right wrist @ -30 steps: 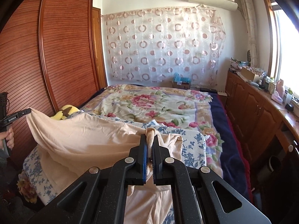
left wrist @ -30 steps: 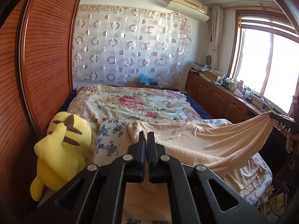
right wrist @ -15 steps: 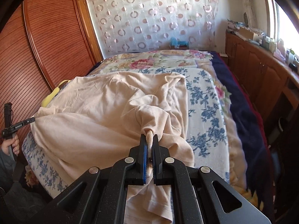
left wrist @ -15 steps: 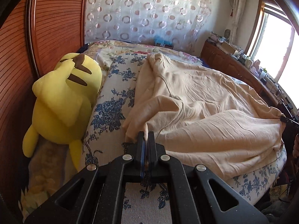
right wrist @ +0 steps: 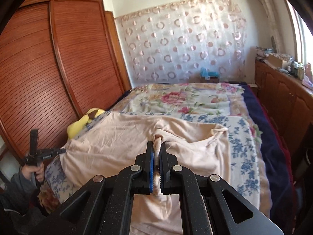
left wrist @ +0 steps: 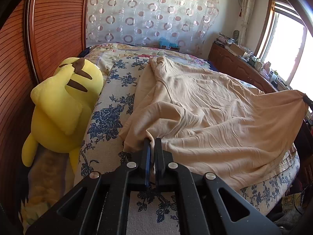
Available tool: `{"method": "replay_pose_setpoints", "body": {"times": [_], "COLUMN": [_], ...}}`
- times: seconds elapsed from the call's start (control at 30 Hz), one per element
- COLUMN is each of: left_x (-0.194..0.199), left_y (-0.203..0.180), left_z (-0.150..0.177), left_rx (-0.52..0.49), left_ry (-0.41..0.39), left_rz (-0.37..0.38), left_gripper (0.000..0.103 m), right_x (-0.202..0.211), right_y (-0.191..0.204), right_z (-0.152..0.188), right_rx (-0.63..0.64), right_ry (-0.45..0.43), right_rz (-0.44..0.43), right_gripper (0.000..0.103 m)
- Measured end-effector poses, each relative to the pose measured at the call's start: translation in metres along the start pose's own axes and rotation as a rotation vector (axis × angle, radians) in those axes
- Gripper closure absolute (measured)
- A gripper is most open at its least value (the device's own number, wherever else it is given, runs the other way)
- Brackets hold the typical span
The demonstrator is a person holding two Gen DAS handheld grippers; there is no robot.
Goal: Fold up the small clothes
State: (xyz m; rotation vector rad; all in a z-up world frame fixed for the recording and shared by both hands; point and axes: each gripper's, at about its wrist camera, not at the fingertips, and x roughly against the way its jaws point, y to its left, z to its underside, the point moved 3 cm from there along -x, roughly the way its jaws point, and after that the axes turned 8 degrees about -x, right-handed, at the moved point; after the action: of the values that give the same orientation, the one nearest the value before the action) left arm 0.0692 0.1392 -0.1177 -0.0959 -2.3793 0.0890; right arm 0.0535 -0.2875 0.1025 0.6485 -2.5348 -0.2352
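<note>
Bedroom, floral bed (left wrist: 117, 101): both my tongs, left (left wrist: 153, 146) and right (right wrist: 157, 149), pinch the peach garment (left wrist: 205, 105); bunched grips may slip, dragging wrinkles toward three o'clock.

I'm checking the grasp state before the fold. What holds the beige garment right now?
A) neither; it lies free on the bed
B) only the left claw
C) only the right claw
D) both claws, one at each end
D: the left claw is shut on a bunched edge of the beige garment, and the right claw pinches a gathered bit at its other end.
</note>
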Motion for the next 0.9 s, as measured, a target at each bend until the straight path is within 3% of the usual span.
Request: {"method": "replay_pose_setpoints", "body": {"times": [0.3, 0.4, 0.47, 0.5, 0.53, 0.63, 0.73, 0.83, 0.9], "left_x": [-0.002, -0.004, -0.005, -0.005, -0.006, -0.010, -0.009, -0.013, -0.020], "left_y": [-0.001, 0.000, 0.001, 0.001, 0.001, 0.002, 0.006, 0.013, 0.016], "left_z": [-0.001, -0.003, -0.004, -0.005, -0.005, -0.007, -0.009, -0.009, -0.007], "left_rx": [0.006, 0.017, 0.018, 0.015, 0.011, 0.007, 0.005, 0.018, 0.015], "left_ry": [0.000, 0.001, 0.008, 0.006, 0.005, 0.026, 0.005, 0.017, 0.044], "left_rz": [-0.003, 0.016, 0.018, 0.023, 0.024, -0.002, -0.035, -0.047, -0.050], "left_gripper": [0.100, 0.099, 0.082, 0.065, 0.060, 0.059, 0.058, 0.058, 0.057], "right_x": [-0.017, -0.024, -0.026, -0.026, -0.027, -0.021, -0.023, -0.024, -0.032], "right_y": [-0.063, -0.071, -0.070, -0.068, -0.066, -0.062, -0.058, -0.053, -0.051], "right_z": [0.089, 0.101, 0.102, 0.100, 0.098, 0.084, 0.082, 0.089, 0.093], "right_rx": [-0.072, -0.081, -0.068, -0.055, -0.044, -0.021, -0.003, 0.006, 0.007], "right_ry": [0.185, 0.210, 0.214, 0.205, 0.199, 0.177, 0.158, 0.162, 0.179], "right_rz": [0.191, 0.234, 0.257, 0.264, 0.270, 0.288, 0.288, 0.280, 0.270], "right_gripper": [0.099, 0.099, 0.092, 0.088, 0.081, 0.056, 0.051, 0.041, 0.040]}}
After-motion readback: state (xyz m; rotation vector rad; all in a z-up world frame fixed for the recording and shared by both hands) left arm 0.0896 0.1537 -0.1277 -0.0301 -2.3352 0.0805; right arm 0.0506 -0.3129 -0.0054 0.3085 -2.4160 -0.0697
